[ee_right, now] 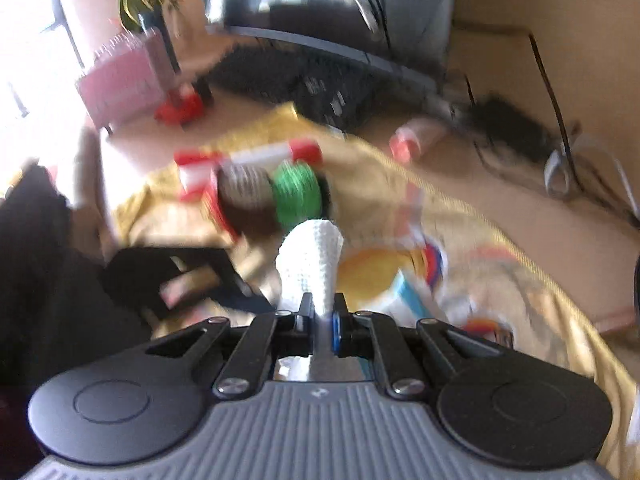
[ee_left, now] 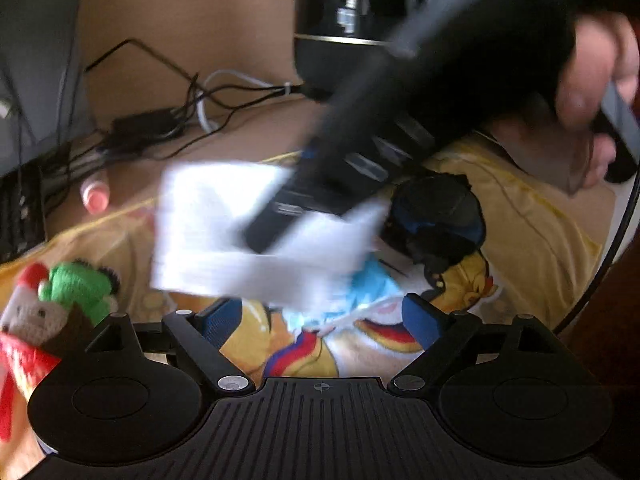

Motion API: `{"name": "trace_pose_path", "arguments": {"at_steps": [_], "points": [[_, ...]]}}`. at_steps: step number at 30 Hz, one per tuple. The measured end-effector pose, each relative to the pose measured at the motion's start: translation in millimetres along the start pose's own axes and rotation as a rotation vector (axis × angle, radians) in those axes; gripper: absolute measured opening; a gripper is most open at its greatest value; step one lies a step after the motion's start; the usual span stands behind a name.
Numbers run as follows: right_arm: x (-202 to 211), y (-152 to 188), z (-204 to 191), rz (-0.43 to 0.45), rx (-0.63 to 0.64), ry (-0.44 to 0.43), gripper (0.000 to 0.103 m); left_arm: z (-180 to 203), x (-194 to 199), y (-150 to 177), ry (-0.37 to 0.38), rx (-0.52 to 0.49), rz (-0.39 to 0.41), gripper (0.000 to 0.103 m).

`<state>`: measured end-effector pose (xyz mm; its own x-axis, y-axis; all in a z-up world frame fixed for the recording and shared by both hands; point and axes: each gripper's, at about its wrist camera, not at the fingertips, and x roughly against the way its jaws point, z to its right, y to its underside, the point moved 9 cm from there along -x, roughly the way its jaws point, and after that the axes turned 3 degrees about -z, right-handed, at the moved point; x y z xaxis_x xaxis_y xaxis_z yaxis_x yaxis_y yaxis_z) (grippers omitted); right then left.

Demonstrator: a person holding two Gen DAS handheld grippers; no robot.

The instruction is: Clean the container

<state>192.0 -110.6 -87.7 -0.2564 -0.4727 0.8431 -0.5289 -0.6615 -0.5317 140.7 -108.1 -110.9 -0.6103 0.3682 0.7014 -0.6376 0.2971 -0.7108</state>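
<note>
My right gripper [ee_right: 320, 314] is shut on a white knitted-looking cloth [ee_right: 310, 264] that sticks out ahead of its fingers. The left wrist view shows that same white cloth [ee_left: 240, 236] as a blurred sheet hanging from the black right gripper [ee_left: 276, 220], which reaches in from the upper right with a hand [ee_left: 592, 80] on it. My left gripper [ee_left: 320, 314] stands open, nothing between its blue pads [ee_left: 222, 320]. Below it lie a yellow cartoon cloth [ee_left: 520, 232] and a light-blue crumpled piece [ee_left: 368, 284]. A round black object [ee_left: 436, 220] sits on the yellow cloth just right of the white cloth.
Knitted toys in green, red and brown [ee_right: 280, 196] lie on the yellow cloth [ee_right: 500, 280]; they also show at the left edge [ee_left: 76, 288]. A pink bottle [ee_left: 96, 196] lies on the desk near cables and an adapter [ee_left: 144, 128]. A keyboard [ee_right: 320, 88], a pink box [ee_right: 124, 80] and a glossy black vessel [ee_left: 352, 12] stand behind.
</note>
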Motion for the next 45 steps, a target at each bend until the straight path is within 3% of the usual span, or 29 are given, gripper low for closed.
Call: {"name": "trace_pose_path", "arguments": {"at_steps": [7, 11, 14, 20, 24, 27, 29, 31, 33, 34, 36, 38, 42, 45], "points": [[-5.9, 7.5, 73.4, 0.015, -0.208, 0.093, 0.009, -12.5, -9.8, -4.1, 0.194, 0.286, -0.055, 0.094], [-15.2, 5.0, 106.4, 0.032, -0.260, 0.160, 0.009, -30.7, -24.1, -5.4, 0.299, 0.572, -0.102, 0.095], [-20.7, 8.8, 117.0, 0.039, -0.312, 0.107, 0.009, -36.6, -33.3, -6.1, 0.317, 0.677, -0.118, 0.095], [-15.8, 34.6, 109.0, 0.009, -0.318, 0.050, 0.009, -43.6, -39.5, -12.9, 0.378, 0.812, -0.055, 0.097], [-5.2, 59.0, 95.6, -0.018, -0.350, 0.020, 0.009, -64.1, -42.5, -27.0, 0.338, 0.837, -0.004, 0.097], [1.8, 68.3, 86.2, -0.029, -0.340, 0.002, 0.009, -75.2, -44.7, -40.4, 0.285, 0.759, 0.005, 0.097], [11.6, 70.0, 89.2, -0.023, -0.307, 0.062, 0.009, -78.1, -39.6, -45.1, 0.251, 0.693, -0.003, 0.097], [22.8, 71.5, 99.9, -0.022, -0.260, 0.178, 0.010, -79.4, -29.9, -44.9, 0.220, 0.634, -0.002, 0.098], [31.7, 72.9, 111.4, -0.024, -0.246, 0.244, 0.021, -80.0, -21.2, -38.7, 0.197, 0.618, -0.017, 0.099], [35.9, 72.1, 115.9, -0.018, -0.251, 0.249, 0.037, -79.5, -17.9, -32.9, 0.198, 0.624, -0.031, 0.099], [47.6, 65.3, 121.5, 0.025, -0.275, 0.249, 0.046, -77.0, -11.7, -18.8, 0.226, 0.661, -0.065, 0.099], [59.4, 51.3, 121.6, 0.082, -0.293, 0.214, 0.050, -77.2, -7.7, -4.6, 0.250, 0.722, -0.091, 0.099], [55.1, 22.6, 122.6, 0.151, -0.445, 0.056, 0.061, -85.7, -5.5, 10.9, 0.267, 0.845, -0.097, 0.099], [26.1, 8.1, 114.7, 0.108, -0.490, -0.040, 0.065, -88.0, -1.6, 15.5, 0.258, 0.849, -0.104, 0.099]]}}
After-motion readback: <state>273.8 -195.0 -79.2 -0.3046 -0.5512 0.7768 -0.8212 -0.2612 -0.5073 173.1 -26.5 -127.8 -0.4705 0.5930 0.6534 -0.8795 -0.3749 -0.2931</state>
